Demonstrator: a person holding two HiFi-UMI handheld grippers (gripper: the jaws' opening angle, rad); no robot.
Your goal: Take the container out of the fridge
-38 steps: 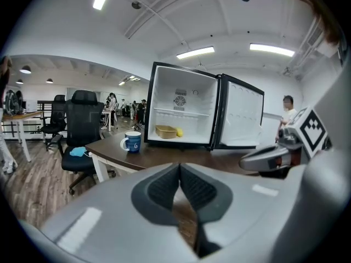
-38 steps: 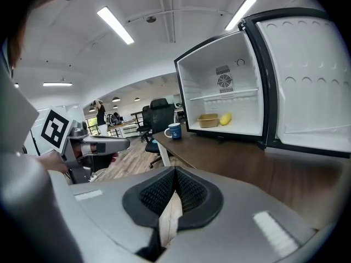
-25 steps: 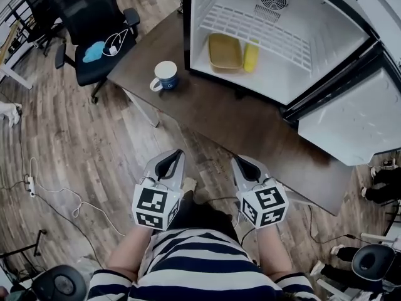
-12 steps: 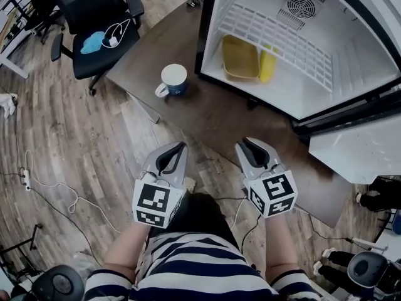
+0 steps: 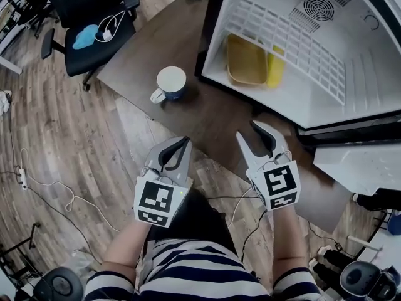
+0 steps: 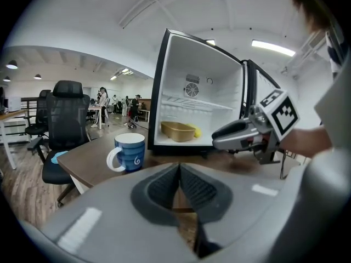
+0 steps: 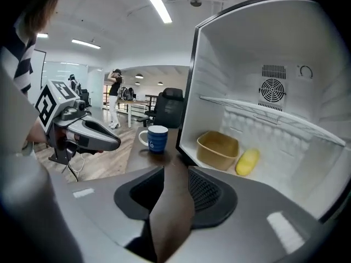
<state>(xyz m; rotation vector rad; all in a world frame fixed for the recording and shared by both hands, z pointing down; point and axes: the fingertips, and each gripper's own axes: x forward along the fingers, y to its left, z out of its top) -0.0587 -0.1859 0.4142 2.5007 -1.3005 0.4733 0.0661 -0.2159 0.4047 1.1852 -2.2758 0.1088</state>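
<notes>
A tan open container sits on the floor of the open white fridge, beside a yellow rounded item. The right gripper view also has the container ahead and to the right. My right gripper hovers over the dark desk in front of the fridge, well short of the container. Its jaws are opening and nothing is between them. To its left, by the desk's near edge, my left gripper is shut and empty.
A blue mug stands on the desk left of the fridge. The fridge door hangs open at the right. A black office chair and loose cables are on the wooden floor to the left.
Both grippers have moved forward toward the fridge. The right gripper's jaws have gone from shut to parted. The left gripper stays shut.
</notes>
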